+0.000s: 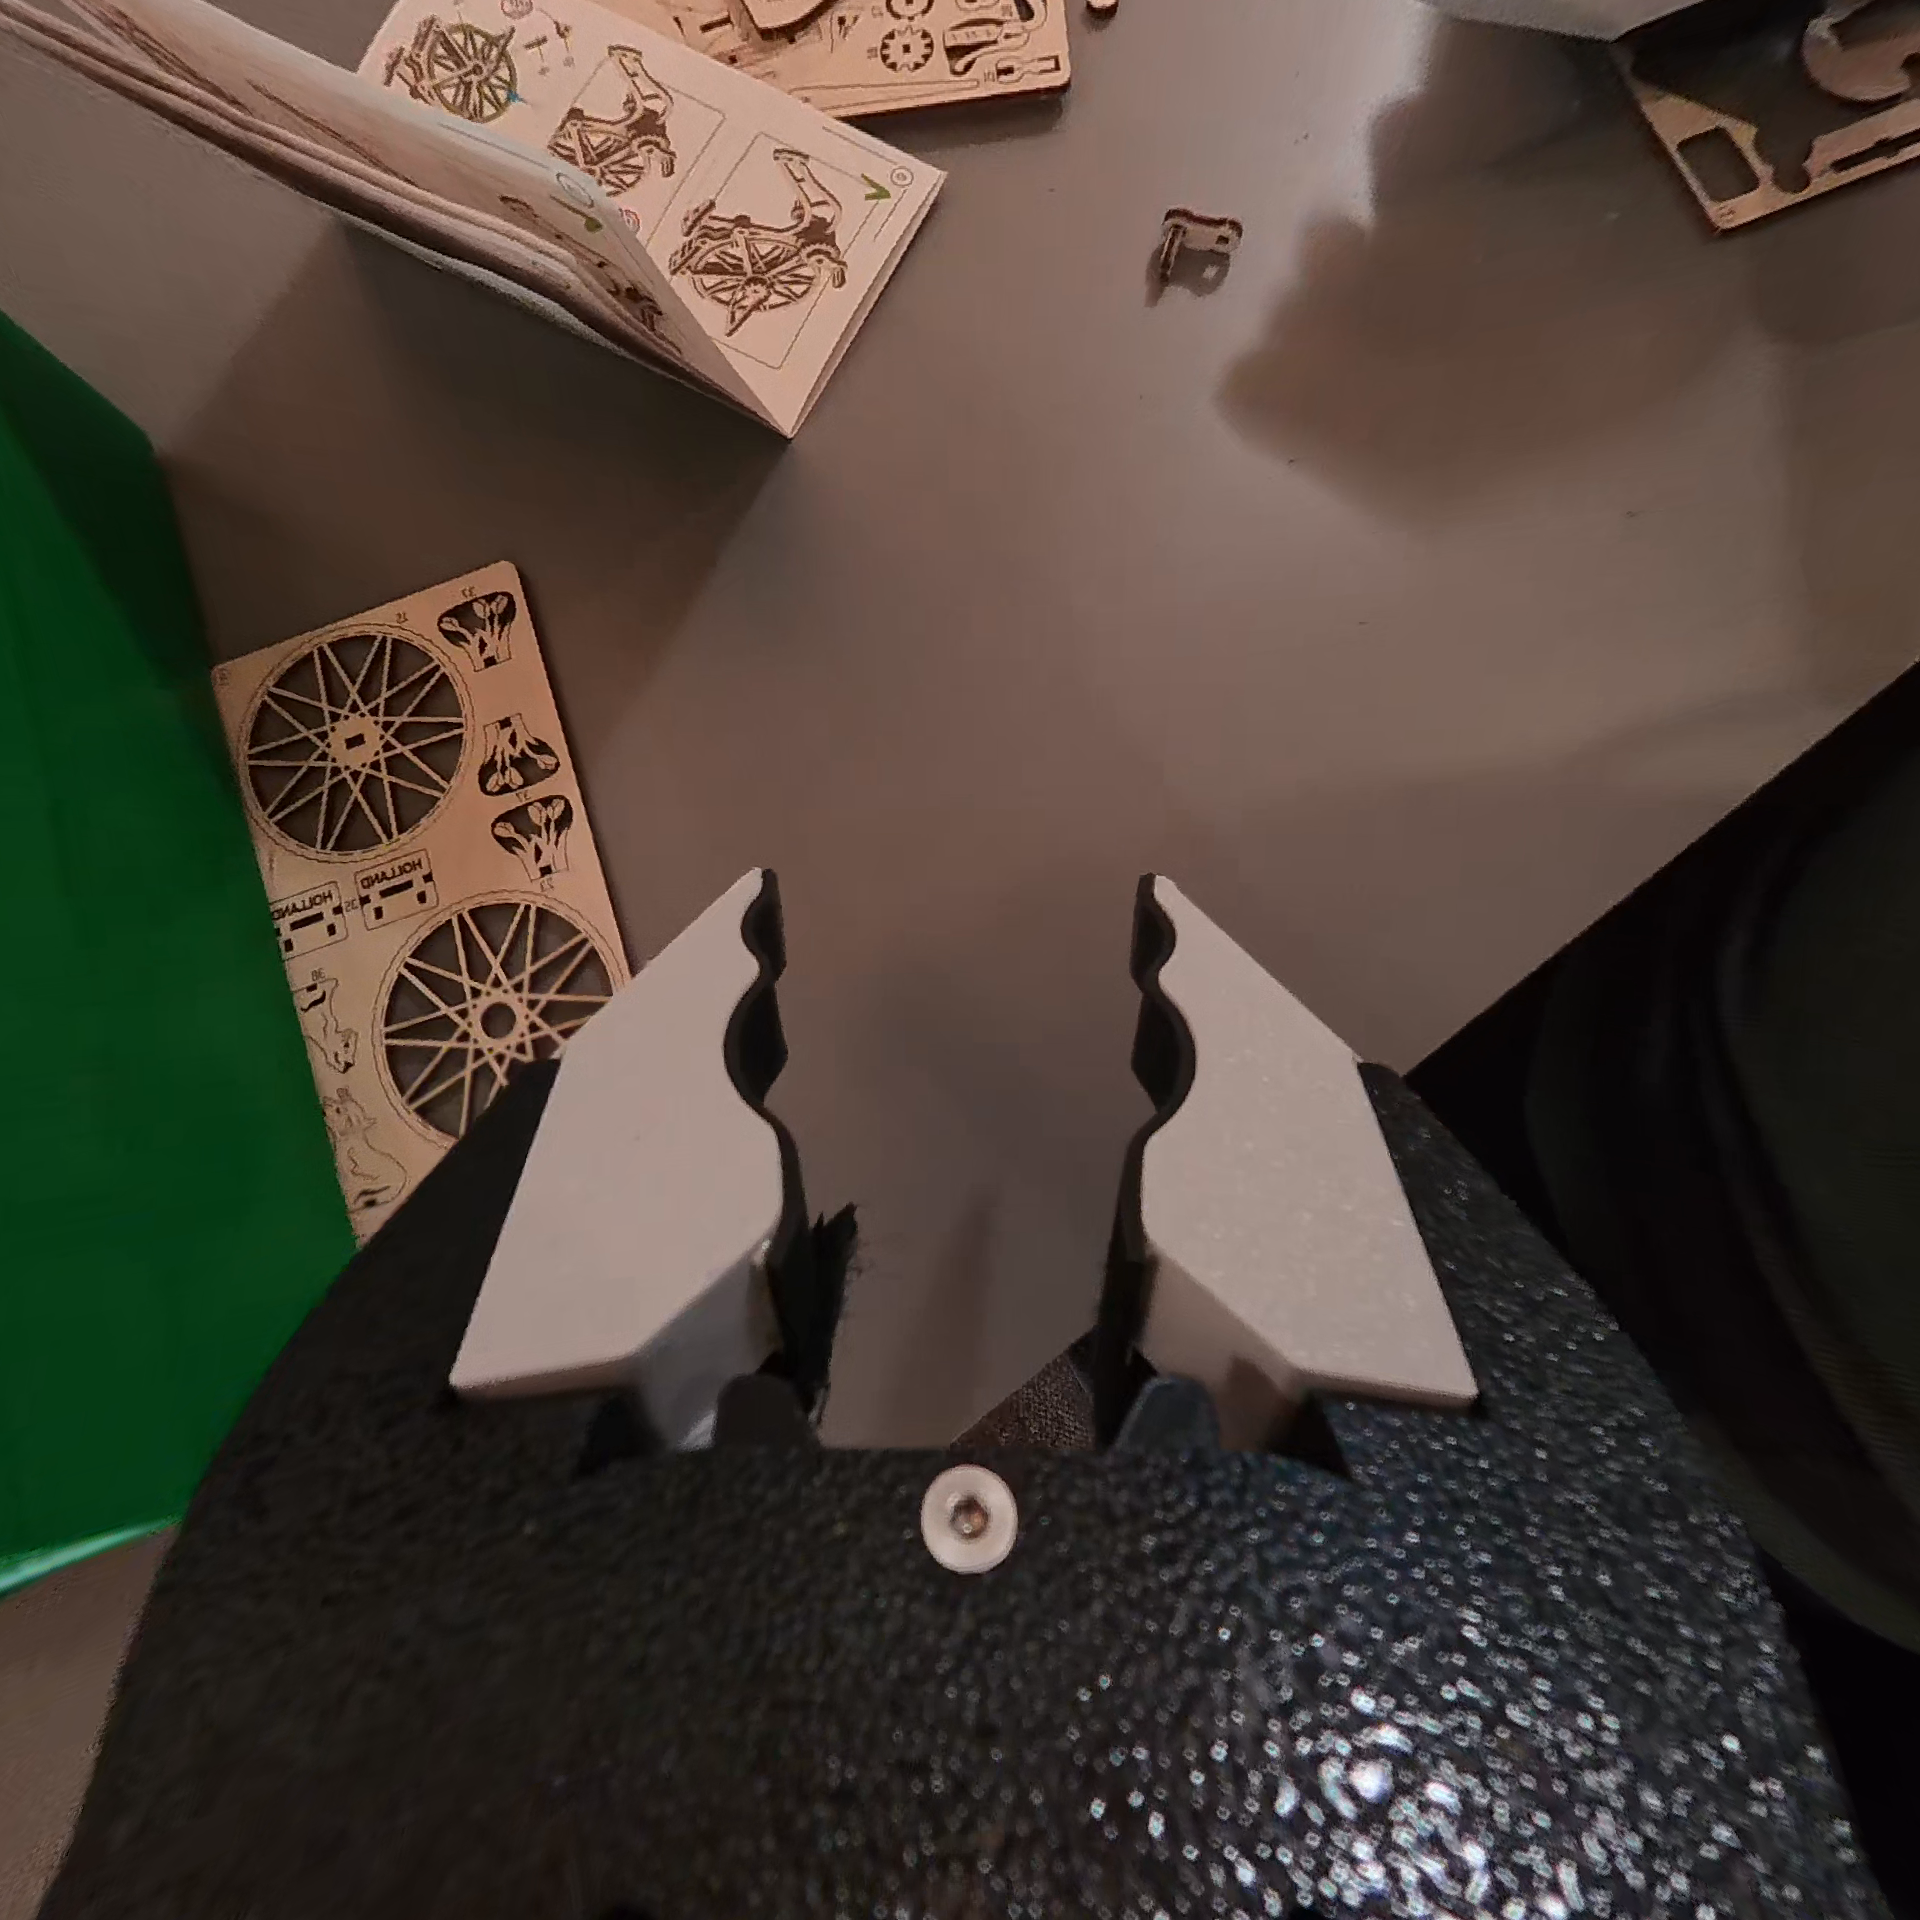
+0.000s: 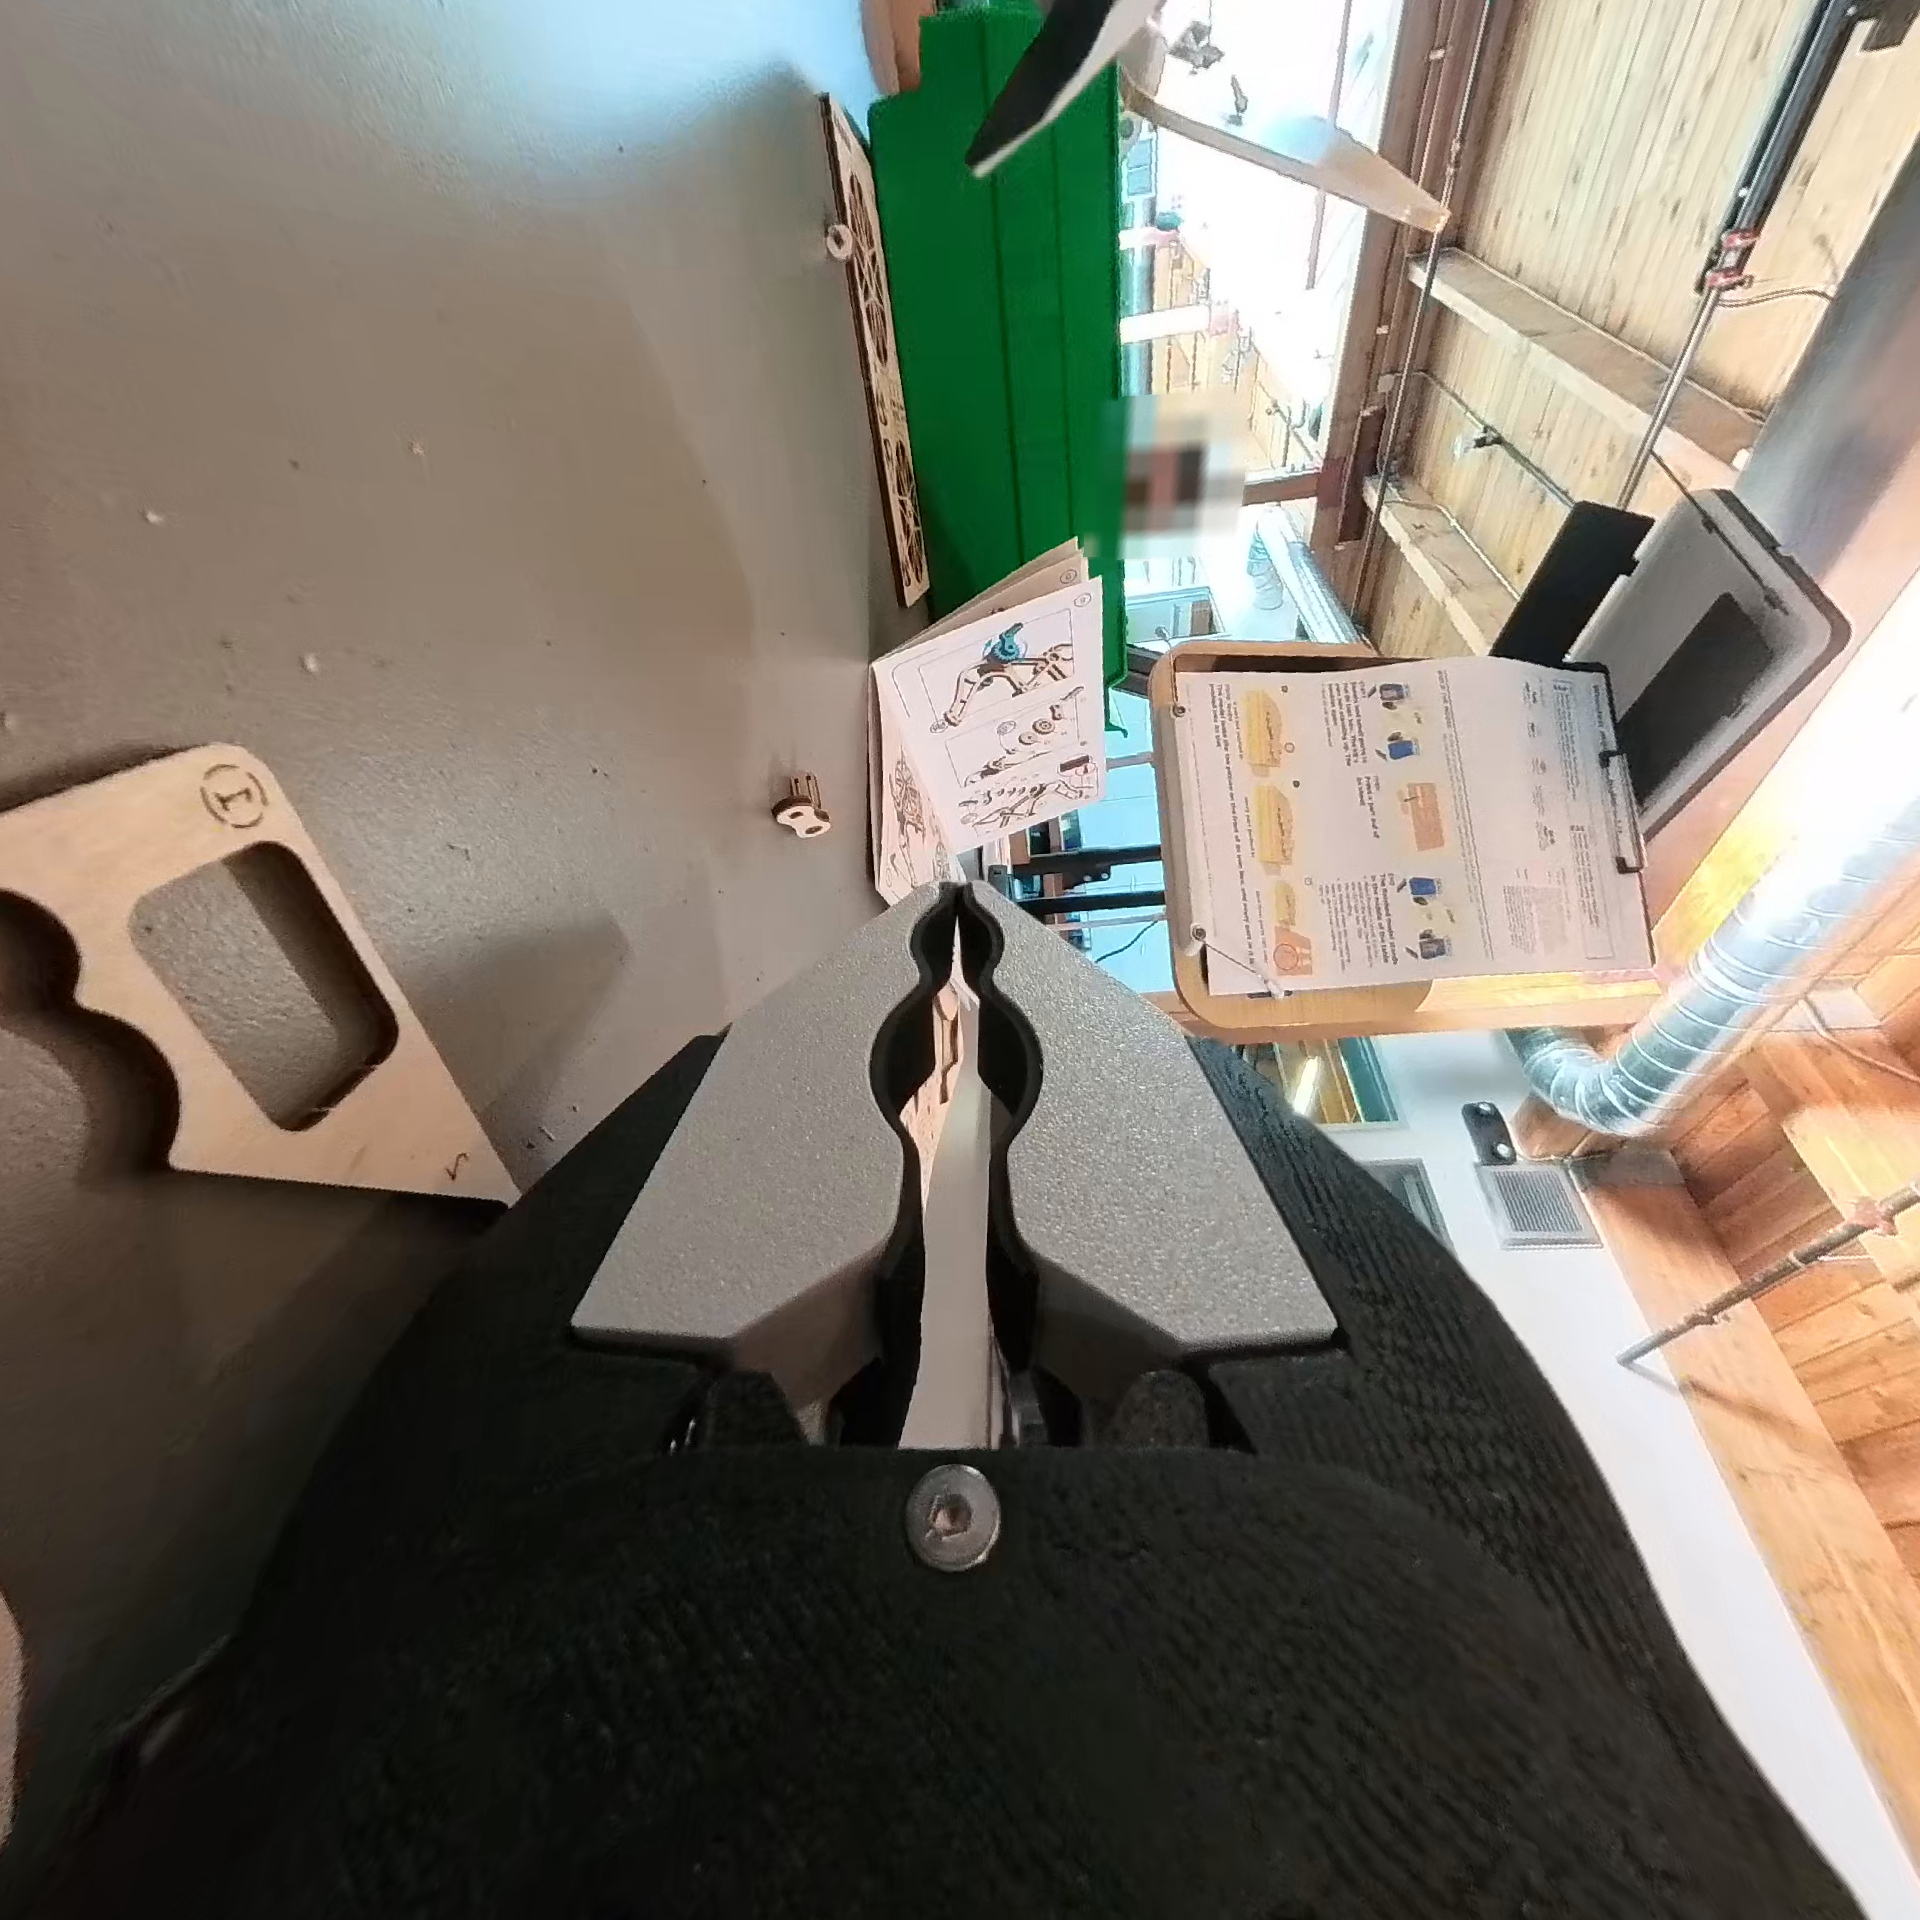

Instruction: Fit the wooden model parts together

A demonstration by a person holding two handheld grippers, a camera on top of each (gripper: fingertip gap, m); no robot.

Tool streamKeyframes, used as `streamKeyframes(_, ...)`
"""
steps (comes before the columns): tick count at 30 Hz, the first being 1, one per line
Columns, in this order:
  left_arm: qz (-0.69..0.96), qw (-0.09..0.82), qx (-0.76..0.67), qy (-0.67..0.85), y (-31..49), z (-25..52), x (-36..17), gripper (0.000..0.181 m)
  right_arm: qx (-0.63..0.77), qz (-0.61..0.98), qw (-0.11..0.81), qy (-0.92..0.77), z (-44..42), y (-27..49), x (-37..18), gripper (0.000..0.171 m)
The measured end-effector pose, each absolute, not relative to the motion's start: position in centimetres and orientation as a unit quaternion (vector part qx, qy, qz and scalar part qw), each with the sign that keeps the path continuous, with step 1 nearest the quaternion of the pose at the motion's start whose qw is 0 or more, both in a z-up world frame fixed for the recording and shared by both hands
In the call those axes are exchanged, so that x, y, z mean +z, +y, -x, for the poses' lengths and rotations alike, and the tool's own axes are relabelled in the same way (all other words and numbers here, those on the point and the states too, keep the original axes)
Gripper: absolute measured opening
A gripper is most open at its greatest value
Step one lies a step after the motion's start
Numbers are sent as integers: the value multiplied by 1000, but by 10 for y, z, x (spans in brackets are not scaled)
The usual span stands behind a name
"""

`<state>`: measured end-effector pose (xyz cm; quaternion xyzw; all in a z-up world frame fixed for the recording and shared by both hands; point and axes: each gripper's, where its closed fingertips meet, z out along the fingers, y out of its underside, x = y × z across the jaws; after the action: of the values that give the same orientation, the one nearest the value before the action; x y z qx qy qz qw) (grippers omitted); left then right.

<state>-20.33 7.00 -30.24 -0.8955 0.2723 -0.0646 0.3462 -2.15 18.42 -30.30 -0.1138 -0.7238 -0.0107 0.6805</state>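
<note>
My left gripper [image 1: 956, 894] is open and empty above the grey table [image 1: 1039, 623]. A small loose wooden part [image 1: 1195, 249] lies ahead of it, and shows in the right wrist view [image 2: 800, 816] too. A wooden sheet with two spoked wheels [image 1: 416, 883] lies to its left. My right gripper [image 2: 961, 904] is turned on its side and shut. A thin wooden part [image 2: 940, 1049] shows between its pads, mostly hidden. A punched-out wooden sheet [image 2: 208, 987] lies on the table to its left.
An open instruction booklet [image 1: 623, 208] lies at the far left, beside a green box [image 1: 104, 831]. More wooden sheets [image 1: 935, 52] lie at the back. A clipboard with a printed page [image 2: 1403, 821] stands beyond the table. The table's near edge [image 1: 1662, 810] runs on the right. One gripper's finger ends stand about 25 cm off the other's.
</note>
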Motion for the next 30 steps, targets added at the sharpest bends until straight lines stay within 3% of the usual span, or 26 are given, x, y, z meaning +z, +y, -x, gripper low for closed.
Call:
streamKeyframes(1, 895, 350, -65, 269, 68, 204, -301, 66, -10, 116, 681, -723, 21, 185, -303, 0)
streamKeyframes(13, 897, 403, -4, 183, 35, 257, -260, 70, -3, 128, 681, -721, 22, 188, -301, 0)
streamKeyframes(21, 852, 509, -6, 124, 26, 280, -210, 69, 0, 135, 680, -721, 22, 189, -302, 0)
streamKeyframes(30, 847, 504, -19, 165, 40, 263, -233, 60, 4, 139, 679, -721, 23, 190, -302, 0)
